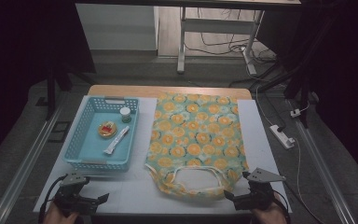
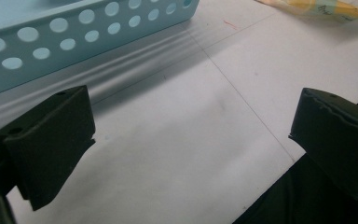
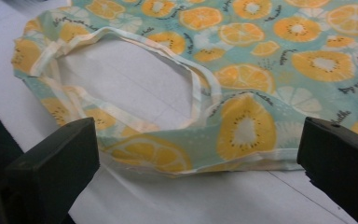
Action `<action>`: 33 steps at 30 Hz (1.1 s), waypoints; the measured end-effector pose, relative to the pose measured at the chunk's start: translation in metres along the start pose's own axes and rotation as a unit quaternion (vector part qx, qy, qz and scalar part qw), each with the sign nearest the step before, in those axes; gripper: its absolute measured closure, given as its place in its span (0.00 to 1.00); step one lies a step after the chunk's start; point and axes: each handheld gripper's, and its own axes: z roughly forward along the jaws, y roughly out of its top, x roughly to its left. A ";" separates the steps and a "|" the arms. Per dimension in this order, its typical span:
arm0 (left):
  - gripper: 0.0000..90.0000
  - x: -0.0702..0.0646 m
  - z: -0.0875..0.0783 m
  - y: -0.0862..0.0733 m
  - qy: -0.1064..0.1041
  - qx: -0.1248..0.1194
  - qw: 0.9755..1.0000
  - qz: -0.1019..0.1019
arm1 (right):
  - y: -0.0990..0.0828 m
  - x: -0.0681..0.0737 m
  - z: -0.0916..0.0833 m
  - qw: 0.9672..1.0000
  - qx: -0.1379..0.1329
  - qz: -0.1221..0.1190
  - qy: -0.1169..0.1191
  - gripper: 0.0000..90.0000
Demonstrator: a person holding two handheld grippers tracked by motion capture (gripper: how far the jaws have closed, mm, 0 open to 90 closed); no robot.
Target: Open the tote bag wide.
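A cloth tote bag [image 1: 195, 135] printed with orange slices on teal lies flat on the white table [image 1: 140, 191], handles [image 1: 193, 179] toward me. Its handle loop [image 3: 121, 42] and open edge lie just beyond my right gripper [image 3: 196, 158], whose jaws stand wide open over the bag's near edge. My right gripper [image 1: 230, 198] sits at the table's front right. My left gripper [image 1: 100, 199] rests at the front left, open, with bare table between its jaws [image 2: 186, 135]. A light blue basket [image 1: 86, 144] holds a small jar [image 1: 125, 114], a round orange item [image 1: 106, 129] and a white tube [image 1: 117, 139].
The basket's perforated wall [image 2: 74, 32] stands just beyond my left gripper. A power strip [image 1: 282, 136] and cables lie on the floor to the right. Desk legs [image 1: 182, 42] stand behind the table. Bare table lies between the two grippers.
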 end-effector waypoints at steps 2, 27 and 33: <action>0.00 0.000 0.000 0.000 0.000 0.000 1.000 0.000 | 0.001 0.002 0.000 1.000 0.000 -0.004 0.000 0.00; 0.00 0.001 0.000 0.000 -0.004 -0.003 1.000 -0.005 | 0.019 0.031 0.021 0.998 0.028 -0.034 0.049 0.00; 0.00 0.002 0.000 0.000 -0.004 -0.002 1.000 -0.007 | 0.024 0.038 0.025 0.997 0.032 -0.044 0.057 0.00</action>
